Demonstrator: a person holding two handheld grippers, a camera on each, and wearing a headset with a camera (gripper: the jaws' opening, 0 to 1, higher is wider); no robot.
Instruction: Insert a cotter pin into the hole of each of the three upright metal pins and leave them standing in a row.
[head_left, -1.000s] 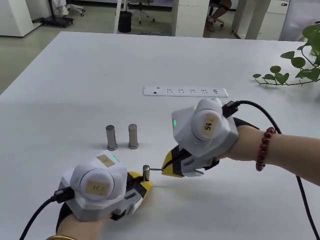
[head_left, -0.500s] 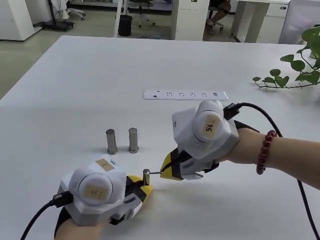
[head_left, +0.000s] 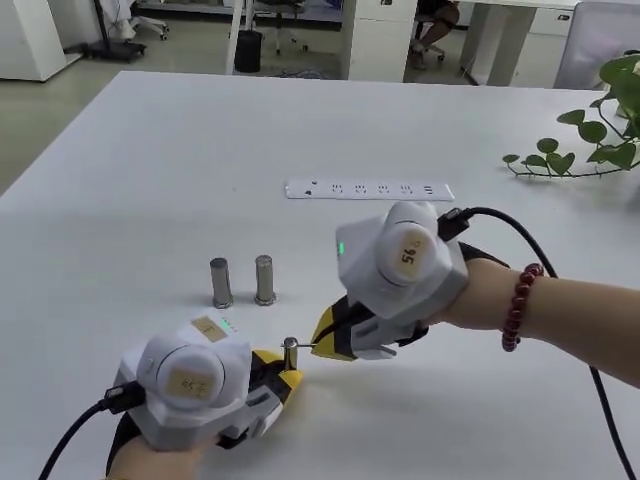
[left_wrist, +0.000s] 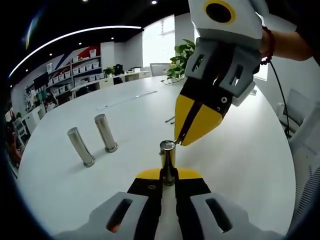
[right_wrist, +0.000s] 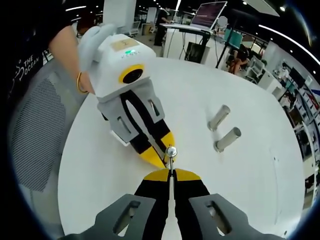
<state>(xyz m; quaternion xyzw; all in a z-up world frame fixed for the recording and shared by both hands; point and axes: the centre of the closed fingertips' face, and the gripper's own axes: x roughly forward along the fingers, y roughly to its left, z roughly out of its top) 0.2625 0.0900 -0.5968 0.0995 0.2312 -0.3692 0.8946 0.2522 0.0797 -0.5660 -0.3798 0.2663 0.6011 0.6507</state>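
Steel pin (left_wrist: 167, 159) clamped in L gripper (left_wrist: 168, 178); R gripper (right_wrist: 171, 173), pinching cotter pin (head_left: 306, 346), edged closer: tip at pin's head, insertion likely imminent.

We are seeing the left claw (head_left: 283, 368) sitting at the near edge of the tabletop (head_left: 150, 150), with one upright pin (head_left: 290, 350) standing between its jaws. The right claw (head_left: 322, 345) is sitting just right of that pin, and the cotter pin (head_left: 306, 346) is reaching from its tip to the pin's top. Behind and to the left, we are finding a second pin (head_left: 220, 283) and a third pin (head_left: 264, 279) standing side by side, not touching. Farther back a power strip (head_left: 368, 189) is lying across the tabletop, and a plant (head_left: 590, 130) is trailing in at the far right.
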